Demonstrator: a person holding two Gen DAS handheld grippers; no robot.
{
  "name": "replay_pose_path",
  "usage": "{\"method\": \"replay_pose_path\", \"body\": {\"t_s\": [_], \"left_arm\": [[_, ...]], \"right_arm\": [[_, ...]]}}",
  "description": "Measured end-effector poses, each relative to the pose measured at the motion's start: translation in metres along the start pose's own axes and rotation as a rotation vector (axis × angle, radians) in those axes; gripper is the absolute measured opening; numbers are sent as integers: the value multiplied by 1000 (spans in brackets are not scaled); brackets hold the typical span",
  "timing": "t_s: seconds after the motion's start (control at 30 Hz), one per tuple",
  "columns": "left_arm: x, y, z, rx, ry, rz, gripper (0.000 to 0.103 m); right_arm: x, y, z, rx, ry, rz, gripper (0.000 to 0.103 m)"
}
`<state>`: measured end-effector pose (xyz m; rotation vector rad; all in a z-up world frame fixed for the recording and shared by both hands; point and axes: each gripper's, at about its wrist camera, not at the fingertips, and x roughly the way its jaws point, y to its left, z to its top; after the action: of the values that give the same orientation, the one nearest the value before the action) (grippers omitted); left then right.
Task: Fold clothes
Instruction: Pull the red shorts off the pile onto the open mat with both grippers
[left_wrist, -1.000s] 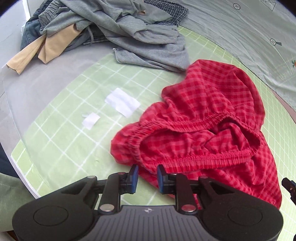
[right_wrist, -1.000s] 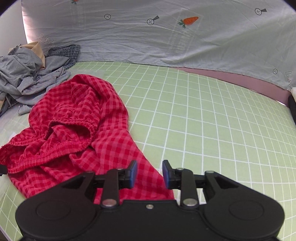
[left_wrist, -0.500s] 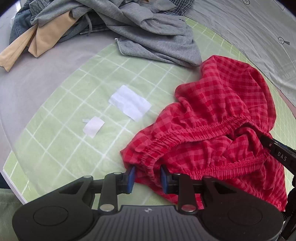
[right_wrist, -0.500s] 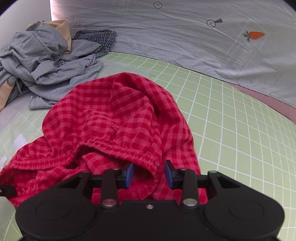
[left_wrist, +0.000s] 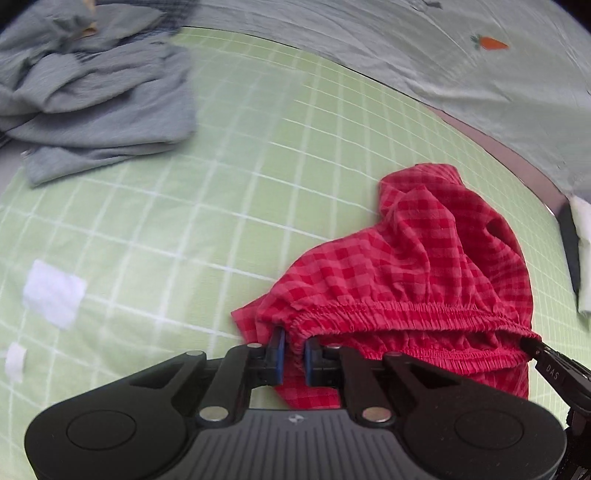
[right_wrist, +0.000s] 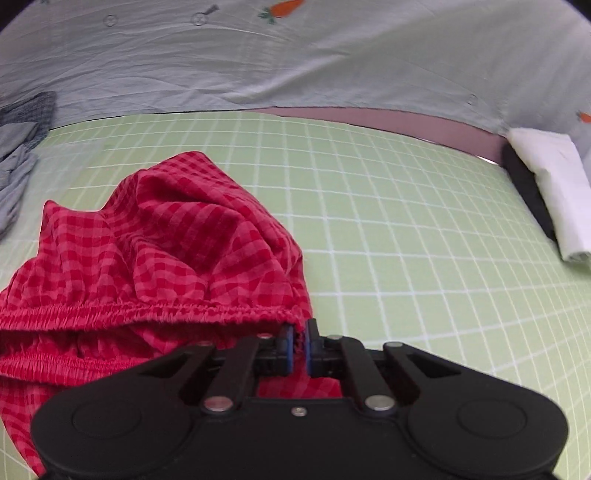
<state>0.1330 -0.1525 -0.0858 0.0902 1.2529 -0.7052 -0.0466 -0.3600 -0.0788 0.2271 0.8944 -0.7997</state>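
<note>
Both the left gripper (left_wrist: 293, 350) and right gripper (right_wrist: 299, 345) are clamping the red shorts (left_wrist: 413, 266) waistband near the mat (right_wrist: 406, 240) edge, so uneven pulling risks slipping.

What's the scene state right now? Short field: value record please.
garment: red checked shorts, crumpled, waistband stretched between the grippers
left gripper: shut on one end of the waistband
right gripper: shut on the other end
surface: green grid mat
other clothes: grey pile at far left of mat
folded items: white cloth on a dark item at right edge
scraps: white paper pieces on mat
fold state: not yet begun
</note>
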Motion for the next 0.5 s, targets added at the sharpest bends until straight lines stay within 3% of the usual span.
{"method": "replay_pose_path", "body": {"t_s": [0.23, 0.37, 0.5], "left_arm": [[27, -68, -31, 128, 74, -54, 10], [39, -105, -50, 188, 108, -70, 9], [36, -122, -50, 148, 66, -19, 6]], "right_arm": [[-34, -84, -77, 159, 98, -196, 6], [-51, -113, -106, 194, 124, -200, 6], [-59, -132, -116, 197, 102, -151, 6]]}}
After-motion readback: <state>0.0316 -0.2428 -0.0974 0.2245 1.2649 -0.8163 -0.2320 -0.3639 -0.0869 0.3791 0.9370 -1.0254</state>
